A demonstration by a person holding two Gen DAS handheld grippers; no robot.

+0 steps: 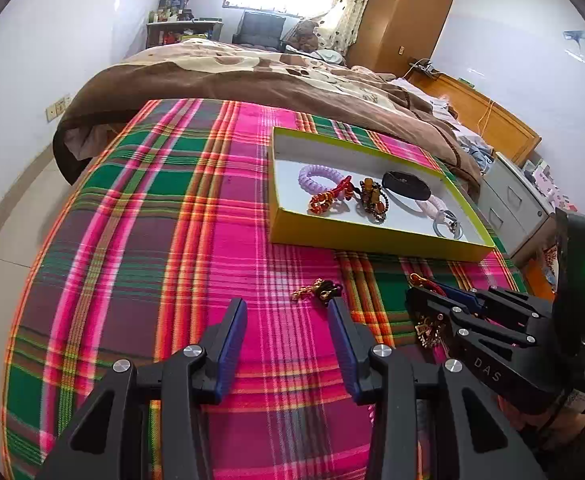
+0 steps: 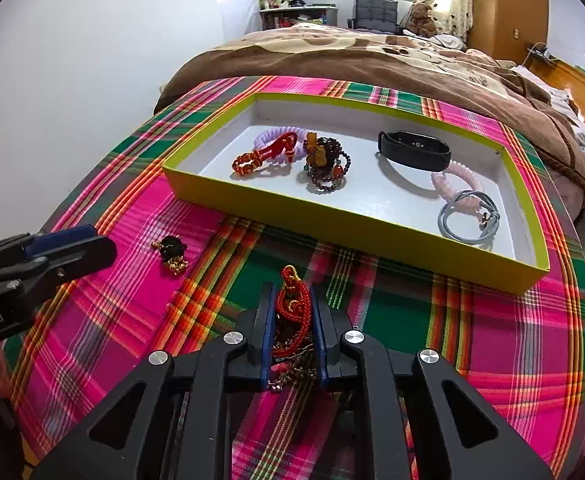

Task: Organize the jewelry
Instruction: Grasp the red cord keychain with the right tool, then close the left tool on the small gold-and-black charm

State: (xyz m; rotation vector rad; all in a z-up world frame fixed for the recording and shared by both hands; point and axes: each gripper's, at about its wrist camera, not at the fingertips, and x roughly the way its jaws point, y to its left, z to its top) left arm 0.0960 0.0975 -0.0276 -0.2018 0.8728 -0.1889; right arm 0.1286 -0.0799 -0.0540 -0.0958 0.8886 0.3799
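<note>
On a bed spread with a bright plaid cloth (image 2: 472, 340), the right gripper (image 2: 292, 300) has its blue-padded fingers (image 2: 269, 320) closed on a red cord bracelet (image 2: 292, 300), a tangle of gold-coloured chain and charms bunched between the pads nearer the camera. The bracelet's knotted tip pokes out past the fingertips, just short of the yellow-green tray (image 2: 356, 236).

The left gripper (image 1: 288, 320) holds nothing, its fingers (image 1: 232, 332) spread wide over the cloth. A small black-and-gold trinket (image 1: 320, 290) lies on the cloth just beyond the tip of its right-hand finger; from the right wrist it shows as a dark knot with gold beads (image 2: 171, 254), near the left gripper (image 2: 72, 246) and apart from the tray.

Inside the white-floored tray (image 1: 372, 236) sit a lilac coil band (image 2: 272, 138) with a red beaded bracelet (image 2: 260, 156) lying across it, a dark bead string with amber stones (image 2: 326, 164) just beside them, a black wristband (image 2: 414, 150) standing on edge, a pink coil band (image 2: 458, 182) and grey hair ties (image 2: 468, 216) overlapping it in the right-hand part of the tray.

A brown blanket (image 2: 352, 56) covers the bed beyond the cloth
</note>
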